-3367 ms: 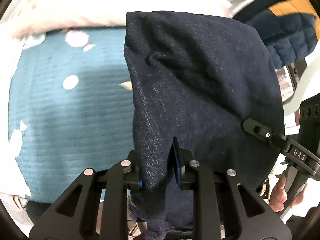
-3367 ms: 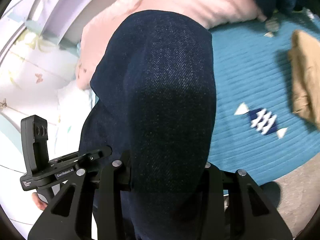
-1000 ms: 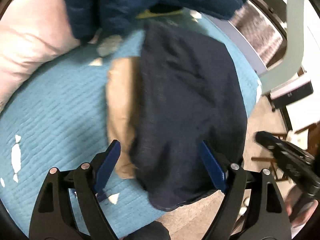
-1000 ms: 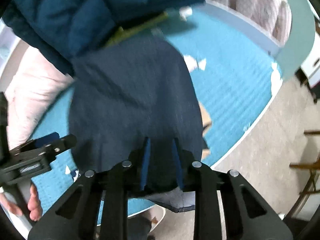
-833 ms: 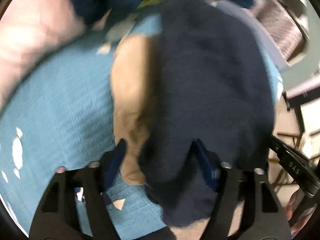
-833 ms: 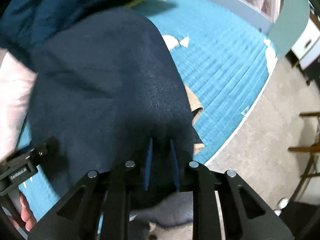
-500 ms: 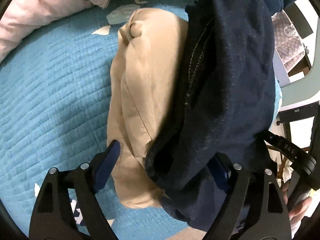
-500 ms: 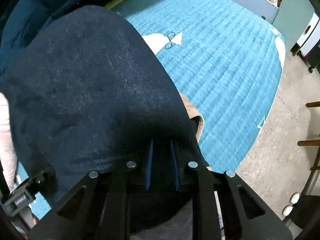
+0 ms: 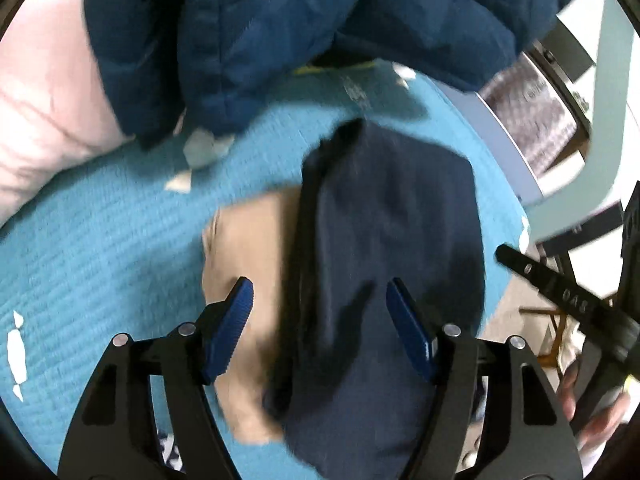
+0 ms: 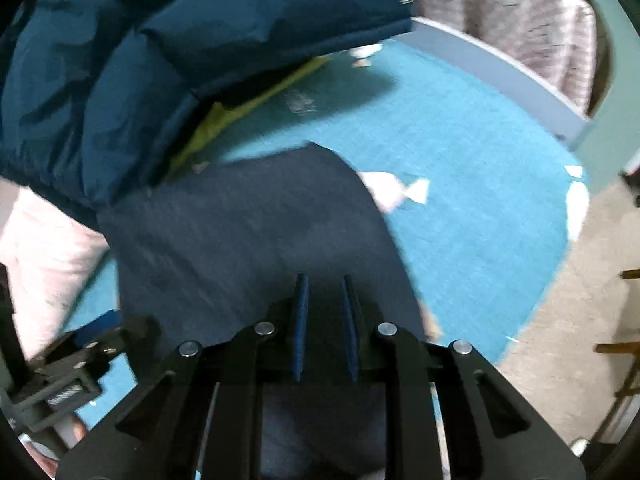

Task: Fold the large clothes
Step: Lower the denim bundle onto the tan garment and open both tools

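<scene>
Since half a second ago your left gripper (image 9: 320,304) narrowed its still-spread jaws over the folded dark denim garment (image 9: 384,264) atop tan clothing (image 9: 240,248) near the bed's (image 10: 480,184) edge; your right gripper (image 10: 323,300) pinches denim.

I see a teal quilted bedspread (image 10: 460,184) as my landmark; a pale blue bed frame (image 10: 500,68) edges its far side, beige floor (image 10: 560,320) beside it, pink pillow (image 9: 44,112) opposite.

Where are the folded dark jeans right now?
In the left wrist view the folded dark jeans lie right of centre on the teal bedspread, overlapping the tan garment on their left, below the blue puffer jacket.
</scene>
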The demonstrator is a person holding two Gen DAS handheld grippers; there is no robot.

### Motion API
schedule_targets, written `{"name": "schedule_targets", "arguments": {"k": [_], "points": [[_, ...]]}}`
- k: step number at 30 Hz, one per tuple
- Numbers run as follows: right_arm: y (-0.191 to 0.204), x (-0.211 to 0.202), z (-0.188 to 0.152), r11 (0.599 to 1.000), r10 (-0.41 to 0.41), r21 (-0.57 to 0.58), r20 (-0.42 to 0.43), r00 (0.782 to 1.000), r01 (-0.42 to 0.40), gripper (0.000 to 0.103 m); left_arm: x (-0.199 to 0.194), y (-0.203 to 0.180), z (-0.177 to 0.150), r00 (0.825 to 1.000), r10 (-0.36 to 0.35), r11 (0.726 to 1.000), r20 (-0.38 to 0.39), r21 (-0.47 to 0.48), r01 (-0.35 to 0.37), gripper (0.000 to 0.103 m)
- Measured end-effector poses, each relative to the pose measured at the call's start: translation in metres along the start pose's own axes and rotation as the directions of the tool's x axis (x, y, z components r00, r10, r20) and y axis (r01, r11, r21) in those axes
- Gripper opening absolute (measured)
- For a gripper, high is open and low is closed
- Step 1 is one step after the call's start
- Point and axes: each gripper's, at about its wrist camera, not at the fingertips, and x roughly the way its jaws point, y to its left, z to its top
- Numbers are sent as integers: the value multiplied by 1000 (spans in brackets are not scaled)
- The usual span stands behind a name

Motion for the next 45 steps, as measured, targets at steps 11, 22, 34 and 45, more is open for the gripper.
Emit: {"name": "schedule_targets", "arguments": {"k": [11,22,34,45], "points": [[34,96,26,998,-26,54,-130,991,33,15,62,35,16,989,149,989,-14,-1,-149,71],[43,87,13,995,-98,-11,-99,990,97,22,50,32,12,991,131,991,-39,34,-130,78],[21,-22,-62,994,-89,68,-6,996,89,78,-39,26,-33,983,182,974,-24,140,-177,91],[80,-152,-177,994,-113,26,145,983,110,94,-176,71,-136,975,204,968,85,133,-214,91]]}}
